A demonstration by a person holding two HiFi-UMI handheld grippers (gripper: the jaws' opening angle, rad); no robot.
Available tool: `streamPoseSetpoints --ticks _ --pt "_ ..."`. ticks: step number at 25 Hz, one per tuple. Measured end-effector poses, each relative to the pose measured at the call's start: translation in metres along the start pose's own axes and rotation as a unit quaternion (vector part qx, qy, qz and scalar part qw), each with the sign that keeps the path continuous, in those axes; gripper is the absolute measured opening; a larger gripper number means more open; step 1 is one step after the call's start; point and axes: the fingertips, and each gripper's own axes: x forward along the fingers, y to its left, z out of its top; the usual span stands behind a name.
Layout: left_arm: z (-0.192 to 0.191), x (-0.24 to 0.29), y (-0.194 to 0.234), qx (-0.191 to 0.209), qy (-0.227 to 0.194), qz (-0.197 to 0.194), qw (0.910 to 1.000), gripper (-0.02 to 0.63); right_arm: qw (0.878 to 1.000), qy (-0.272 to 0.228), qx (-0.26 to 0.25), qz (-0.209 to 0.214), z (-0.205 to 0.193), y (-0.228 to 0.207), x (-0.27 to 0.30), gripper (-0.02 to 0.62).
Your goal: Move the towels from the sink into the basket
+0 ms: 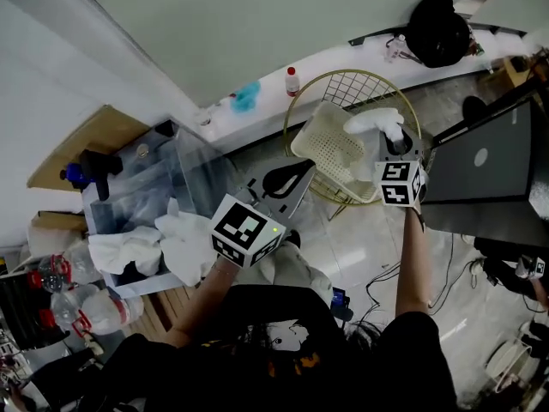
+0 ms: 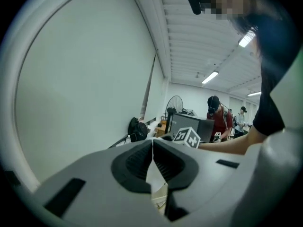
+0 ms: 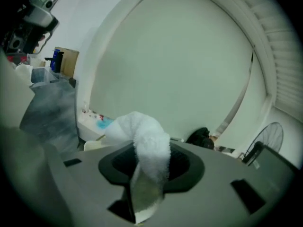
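White towels (image 1: 184, 240) lie heaped at the near end of the clear sink tub (image 1: 163, 187) on the left. A cream plastic basket (image 1: 330, 148) sits tilted inside a gold wire hoop (image 1: 352, 84). My right gripper (image 1: 395, 142) hovers over the basket's right side, shut on a white towel (image 1: 375, 123) that bulges out over the jaws (image 3: 150, 148). My left gripper (image 1: 292, 178) is between the sink and the basket, pointing toward the basket. Its jaws (image 2: 152, 150) meet at the tips with no towel showing between them.
A red-capped bottle (image 1: 292, 81) and a blue object (image 1: 246, 97) stand on the white ledge behind the basket. A black bag (image 1: 437, 28) lies at the ledge's far right. A dark screen (image 1: 485, 166) is on the right, plastic bottles (image 1: 77, 307) at lower left, cables (image 1: 386, 281) on the floor.
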Motion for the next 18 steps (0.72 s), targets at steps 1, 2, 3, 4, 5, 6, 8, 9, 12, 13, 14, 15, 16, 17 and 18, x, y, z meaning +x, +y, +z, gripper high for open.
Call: streamPoseSetpoints --ticks 1,2,3,4,5,6,8,9,12,13,14,15,16,17,18 --pt "-0.003 0.007 -0.001 0.0 0.004 -0.004 1.0 0.011 1.0 0.022 0.01 0.007 -0.022 0.002 0.01 0.133" --pt "-0.006 0.012 -0.001 -0.001 0.008 -0.007 0.9999 0.011 0.999 0.044 0.019 0.015 -0.043 0.006 0.02 0.133" --pt "-0.009 0.018 0.0 -0.002 0.013 -0.009 0.9999 0.01 0.997 0.064 0.025 0.024 -0.063 0.012 0.031 0.135" --pt "-0.012 0.022 0.0 -0.002 0.019 -0.01 0.9998 0.011 0.996 0.083 0.03 0.033 -0.082 0.019 0.041 0.135" --pt "-0.015 0.027 0.001 -0.002 0.024 -0.011 0.9996 0.011 0.994 0.1 0.035 0.042 -0.1 0.027 0.051 0.135" --pt "-0.018 0.03 0.002 -0.002 0.029 -0.012 0.9995 0.01 0.991 0.115 0.04 0.052 -0.116 0.035 0.061 0.137" --pt "-0.022 0.038 0.004 -0.001 0.037 -0.014 0.9992 0.011 0.985 0.147 0.057 0.072 -0.147 0.048 0.08 0.138" --pt "-0.025 0.041 0.005 0.0 0.041 -0.015 0.999 0.011 0.981 0.164 0.071 0.08 -0.161 0.055 0.089 0.141" --pt "-0.033 0.05 0.009 0.002 0.055 -0.016 0.9984 0.011 0.963 0.216 0.12 0.103 -0.204 0.075 0.112 0.149" --pt "-0.036 0.052 0.01 0.002 0.059 -0.015 0.9981 0.011 0.957 0.231 0.14 0.11 -0.217 0.081 0.117 0.154" --pt "-0.038 0.054 0.011 0.002 0.062 -0.014 0.998 0.011 0.949 0.245 0.161 0.114 -0.228 0.086 0.12 0.163" --pt "-0.04 0.057 0.012 0.001 0.064 -0.013 0.9978 0.01 0.942 0.256 0.181 0.117 -0.238 0.091 0.122 0.171" --pt "-0.04 0.059 0.012 0.0 0.065 -0.012 0.9978 0.011 0.936 0.264 0.2 0.12 -0.244 0.095 0.124 0.176" --pt "-0.041 0.061 0.013 0.0 0.065 -0.012 0.9978 0.011 0.931 0.269 0.213 0.122 -0.249 0.098 0.125 0.179" --pt "-0.04 0.063 0.013 0.0 0.065 -0.012 0.9978 0.011 0.929 0.271 0.22 0.123 -0.251 0.1 0.126 0.185"
